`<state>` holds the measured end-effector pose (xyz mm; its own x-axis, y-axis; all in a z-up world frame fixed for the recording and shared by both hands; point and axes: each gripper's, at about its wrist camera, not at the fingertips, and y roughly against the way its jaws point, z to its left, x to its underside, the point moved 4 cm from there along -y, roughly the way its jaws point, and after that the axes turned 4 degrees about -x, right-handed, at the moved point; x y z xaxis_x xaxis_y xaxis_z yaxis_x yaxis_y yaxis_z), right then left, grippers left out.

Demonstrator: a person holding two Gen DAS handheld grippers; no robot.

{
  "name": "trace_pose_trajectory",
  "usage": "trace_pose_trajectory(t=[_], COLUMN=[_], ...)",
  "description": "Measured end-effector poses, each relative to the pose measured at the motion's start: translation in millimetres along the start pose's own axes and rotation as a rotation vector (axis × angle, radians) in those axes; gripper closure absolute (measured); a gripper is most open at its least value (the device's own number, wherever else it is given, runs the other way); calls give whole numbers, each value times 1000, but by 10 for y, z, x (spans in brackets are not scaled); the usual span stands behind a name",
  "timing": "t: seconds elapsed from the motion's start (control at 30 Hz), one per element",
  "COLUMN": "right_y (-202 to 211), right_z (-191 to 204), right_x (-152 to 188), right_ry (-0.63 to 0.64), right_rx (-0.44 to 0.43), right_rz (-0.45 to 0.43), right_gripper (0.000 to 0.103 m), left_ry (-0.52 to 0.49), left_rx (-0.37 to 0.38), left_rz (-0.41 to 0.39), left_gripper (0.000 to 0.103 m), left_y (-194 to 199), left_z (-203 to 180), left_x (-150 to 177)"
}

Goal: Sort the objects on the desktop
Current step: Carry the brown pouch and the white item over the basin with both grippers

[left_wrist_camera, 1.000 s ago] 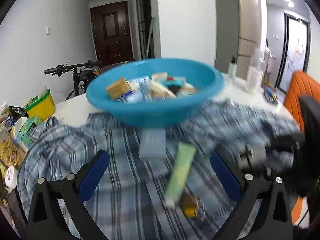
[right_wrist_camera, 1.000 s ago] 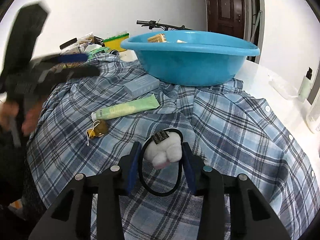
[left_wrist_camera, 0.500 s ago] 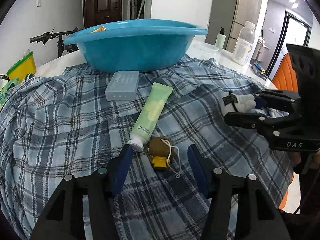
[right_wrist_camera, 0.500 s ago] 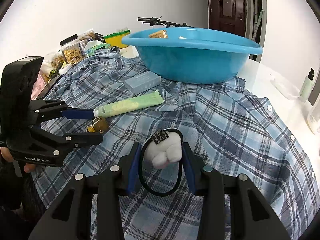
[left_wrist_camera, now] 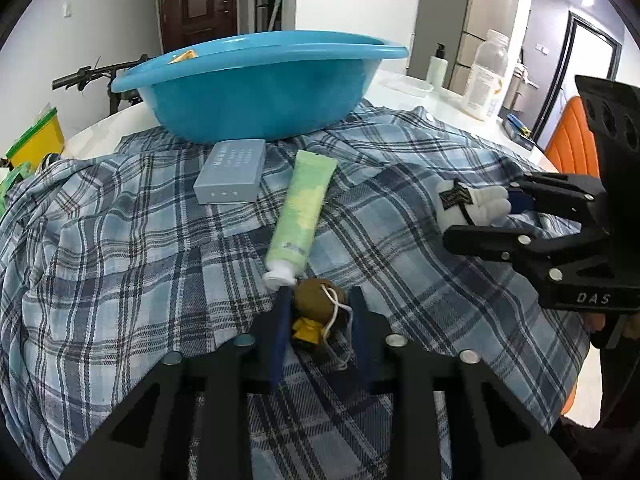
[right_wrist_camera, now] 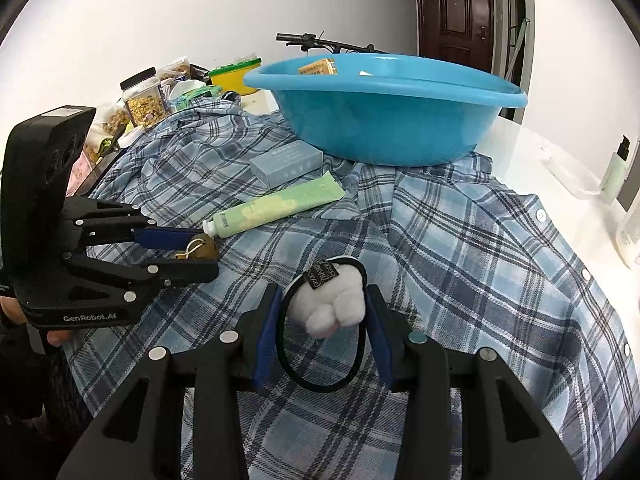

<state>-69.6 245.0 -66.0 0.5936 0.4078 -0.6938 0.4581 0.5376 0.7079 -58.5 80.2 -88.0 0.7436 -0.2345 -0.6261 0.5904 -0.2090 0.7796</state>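
Note:
My left gripper (left_wrist_camera: pixel 318 312) is shut on a small brown ball charm with a yellow tag and white string (left_wrist_camera: pixel 316 306), low on the plaid shirt (left_wrist_camera: pixel 120 240); it also shows in the right wrist view (right_wrist_camera: pixel 200 250). My right gripper (right_wrist_camera: pixel 324 312) is shut on a white fluffy hair tie with a black elastic loop (right_wrist_camera: pixel 336 300), also seen in the left wrist view (left_wrist_camera: pixel 476 204). A green tube (left_wrist_camera: pixel 304 208) and a grey-blue box (left_wrist_camera: pixel 232 176) lie on the shirt in front of the blue basin (left_wrist_camera: pixel 256 84), which holds several items.
A clear bottle (left_wrist_camera: pixel 486 76), a pump bottle (left_wrist_camera: pixel 438 66) and a shallow clear tray (left_wrist_camera: pixel 404 84) stand on the white table at back right. A yellow tub (right_wrist_camera: pixel 234 76), snack jars (right_wrist_camera: pixel 142 98) and packets crowd the left side. An orange chair (left_wrist_camera: pixel 572 148) is at right.
My left gripper came down from the basin to the shirt, moved forward and closed on the brown charm. My right gripper stayed put, holding the hair tie.

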Motion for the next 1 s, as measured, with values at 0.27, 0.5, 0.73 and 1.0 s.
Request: trace_pose_trajectory(t=[0.27, 0.5, 0.73, 1.0], right_y=[7, -19, -17, -19], right_z=[5, -21, -40, -45], right_x=[-3, -2, 2, 2], right_ry=[0, -13, -17, -20], right_rx=[-5, -8, 2, 0], right_rz=[-3, 7, 6, 5], right_gripper=[62, 63, 63, 63], left_ry=[-7, 18, 54, 59], left_rx=[21, 12, -26, -105], left_rz=[-32, -115, -212, -279], left_gripper=[74, 74, 74, 74], left_y=[172, 467, 623, 582], left_z=[-56, 18, 158, 300], left_x=[1, -225, -759, -1420])
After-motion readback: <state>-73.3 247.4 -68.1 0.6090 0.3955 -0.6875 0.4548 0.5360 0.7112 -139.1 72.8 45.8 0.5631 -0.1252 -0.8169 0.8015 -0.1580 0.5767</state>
